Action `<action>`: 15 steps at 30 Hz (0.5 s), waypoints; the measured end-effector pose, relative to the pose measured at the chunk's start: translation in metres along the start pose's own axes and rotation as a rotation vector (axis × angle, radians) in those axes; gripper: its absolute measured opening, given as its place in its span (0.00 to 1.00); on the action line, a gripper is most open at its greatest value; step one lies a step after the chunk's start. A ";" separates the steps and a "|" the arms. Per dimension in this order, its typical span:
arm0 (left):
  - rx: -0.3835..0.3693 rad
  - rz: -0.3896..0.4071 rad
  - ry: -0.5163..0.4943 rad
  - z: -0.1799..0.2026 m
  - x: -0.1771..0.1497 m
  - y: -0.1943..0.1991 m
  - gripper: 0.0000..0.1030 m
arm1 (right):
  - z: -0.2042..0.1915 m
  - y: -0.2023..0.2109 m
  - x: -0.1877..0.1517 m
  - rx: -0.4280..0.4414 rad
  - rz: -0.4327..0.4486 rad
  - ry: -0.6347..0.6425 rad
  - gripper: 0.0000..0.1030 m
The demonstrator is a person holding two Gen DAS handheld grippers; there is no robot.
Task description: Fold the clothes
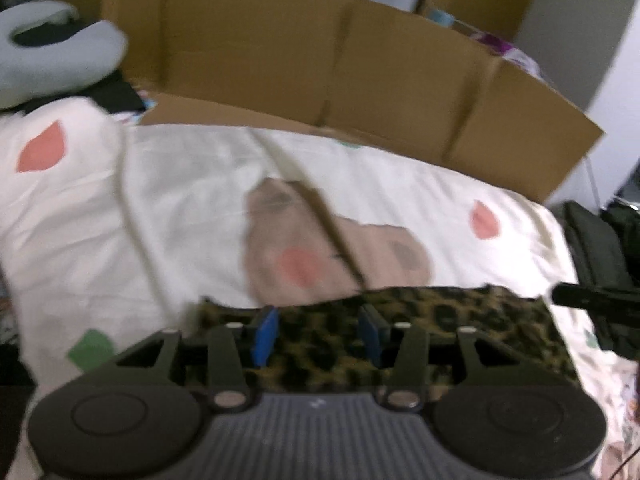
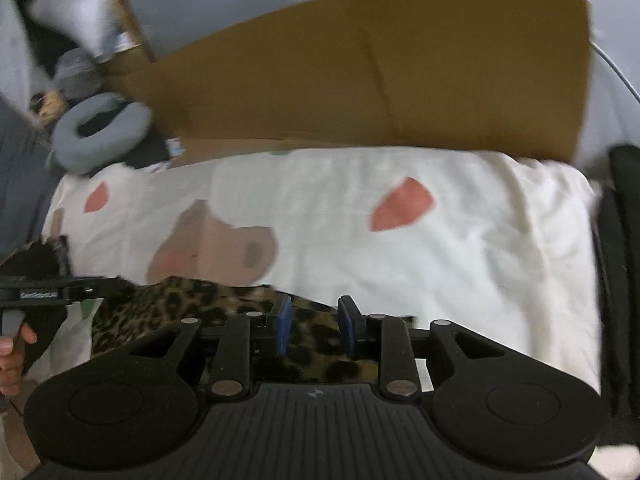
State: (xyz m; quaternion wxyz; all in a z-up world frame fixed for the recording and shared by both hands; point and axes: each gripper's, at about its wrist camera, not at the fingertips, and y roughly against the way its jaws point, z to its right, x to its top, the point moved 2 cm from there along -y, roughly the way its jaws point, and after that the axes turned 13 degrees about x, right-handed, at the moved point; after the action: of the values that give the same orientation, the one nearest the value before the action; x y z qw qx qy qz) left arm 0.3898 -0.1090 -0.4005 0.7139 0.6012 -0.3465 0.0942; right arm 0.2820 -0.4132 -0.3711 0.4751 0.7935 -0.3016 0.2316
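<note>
A leopard-print garment [image 1: 440, 320] lies flat on a cream bedsheet [image 1: 180, 200] printed with pink and green shapes and a brown bear. My left gripper [image 1: 318, 334] hovers over its near left part, blue pads apart, with the cloth lying below them and not pinched. In the right wrist view the same garment [image 2: 168, 304] stretches leftward. My right gripper [image 2: 315, 326] stands over its right end with a narrower gap between the pads and only cloth showing beneath. A person's hand [image 2: 12, 354] at the left edge holds the other gripper's handle.
An opened cardboard box [image 1: 360, 72] stands along the far side of the bed. A grey neck pillow [image 1: 48, 60] and dark clothes lie at the back left. Black bags [image 1: 600, 240] sit beside the bed on the right.
</note>
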 end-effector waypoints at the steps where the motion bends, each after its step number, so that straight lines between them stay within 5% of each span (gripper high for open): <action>1: -0.014 -0.003 -0.002 0.006 0.000 0.000 0.47 | -0.004 -0.003 0.000 0.021 -0.013 0.005 0.26; 15: -0.090 -0.007 -0.094 0.056 -0.010 -0.016 0.31 | -0.033 -0.050 -0.007 0.028 -0.109 0.121 0.27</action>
State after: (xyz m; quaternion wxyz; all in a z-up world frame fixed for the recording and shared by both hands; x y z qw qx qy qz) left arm 0.3703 -0.1623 -0.4173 0.7235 0.5734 -0.3815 0.0475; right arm 0.3093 -0.3642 -0.3915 0.4932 0.7999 -0.2254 0.2570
